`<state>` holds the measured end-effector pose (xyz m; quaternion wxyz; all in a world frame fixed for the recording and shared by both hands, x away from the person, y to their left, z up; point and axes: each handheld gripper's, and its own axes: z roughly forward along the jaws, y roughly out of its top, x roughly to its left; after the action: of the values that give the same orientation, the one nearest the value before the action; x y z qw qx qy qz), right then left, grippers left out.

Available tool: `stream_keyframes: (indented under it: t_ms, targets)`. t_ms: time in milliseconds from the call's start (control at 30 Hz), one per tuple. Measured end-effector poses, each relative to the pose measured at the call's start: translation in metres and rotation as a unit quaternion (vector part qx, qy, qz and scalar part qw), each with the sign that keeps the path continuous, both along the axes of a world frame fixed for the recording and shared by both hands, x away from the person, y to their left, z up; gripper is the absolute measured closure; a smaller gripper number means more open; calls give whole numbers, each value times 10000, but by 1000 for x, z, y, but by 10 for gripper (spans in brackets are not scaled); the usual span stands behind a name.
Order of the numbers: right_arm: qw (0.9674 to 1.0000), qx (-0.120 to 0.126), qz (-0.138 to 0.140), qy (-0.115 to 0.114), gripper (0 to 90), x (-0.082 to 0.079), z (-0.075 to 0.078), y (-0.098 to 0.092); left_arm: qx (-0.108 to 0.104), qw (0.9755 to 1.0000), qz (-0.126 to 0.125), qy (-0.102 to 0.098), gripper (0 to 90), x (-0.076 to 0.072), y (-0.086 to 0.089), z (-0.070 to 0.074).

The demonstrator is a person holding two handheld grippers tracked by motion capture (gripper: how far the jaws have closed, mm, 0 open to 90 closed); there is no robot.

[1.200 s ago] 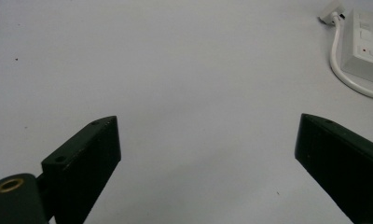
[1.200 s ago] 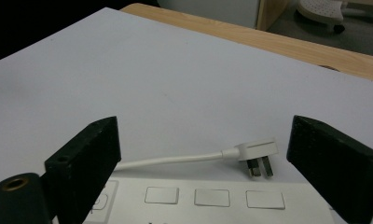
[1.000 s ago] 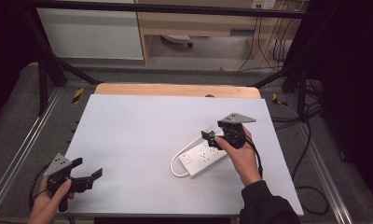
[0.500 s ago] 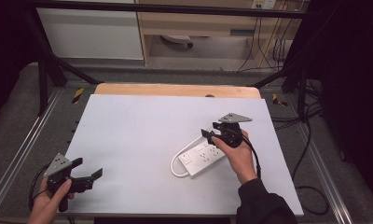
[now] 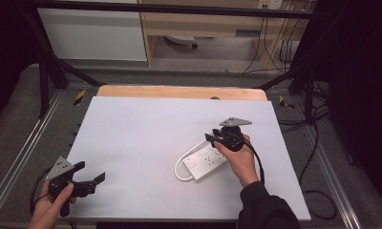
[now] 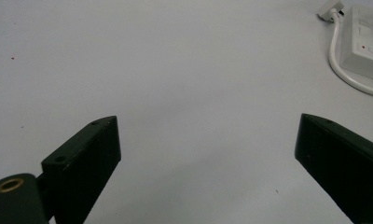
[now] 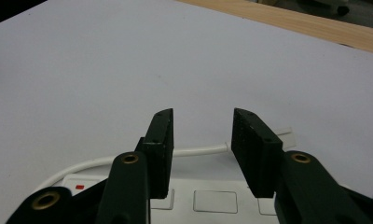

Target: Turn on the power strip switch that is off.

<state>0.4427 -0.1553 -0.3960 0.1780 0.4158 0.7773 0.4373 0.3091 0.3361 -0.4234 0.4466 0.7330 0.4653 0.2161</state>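
Right claw [image 7: 201, 154] jaws narrowed, open above power strip [image 5: 206, 160].

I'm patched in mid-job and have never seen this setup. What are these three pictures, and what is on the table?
A person holds a hand-held gripper in each hand. The high view looks down on the white table; the other two pictures come from cameras riding on the grippers. The left hand-held gripper hovers wide open over bare table. The right hand-held gripper sits over a white power strip with its cable; its jaws have just been closing, with the cable beyond them, nothing gripped.
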Motion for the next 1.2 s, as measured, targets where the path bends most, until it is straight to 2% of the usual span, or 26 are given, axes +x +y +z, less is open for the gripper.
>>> stream_keyframes:
  t_ms: [500, 733, 1100, 1200]
  targets:
    - [9998, -161, 77, 115, 691, 2, -9, 5, 28, 10000, -38, 39, 70, 0, -1, -1]
    - [9996, -249, 128, 83, 744, 1, -12, 8, 46, 10000, -49, 46, 70, 1, -2, -1]
    - [9997, -219, 97, 73, 810, 0, -19, 8, 59, 9999, -65, 61, 70, 1, -2, -1]
    - [9997, -209, 78, 128, 832, -2, -25, 5, 67, 9999, -63, 63, 70, 1, -2, -2]
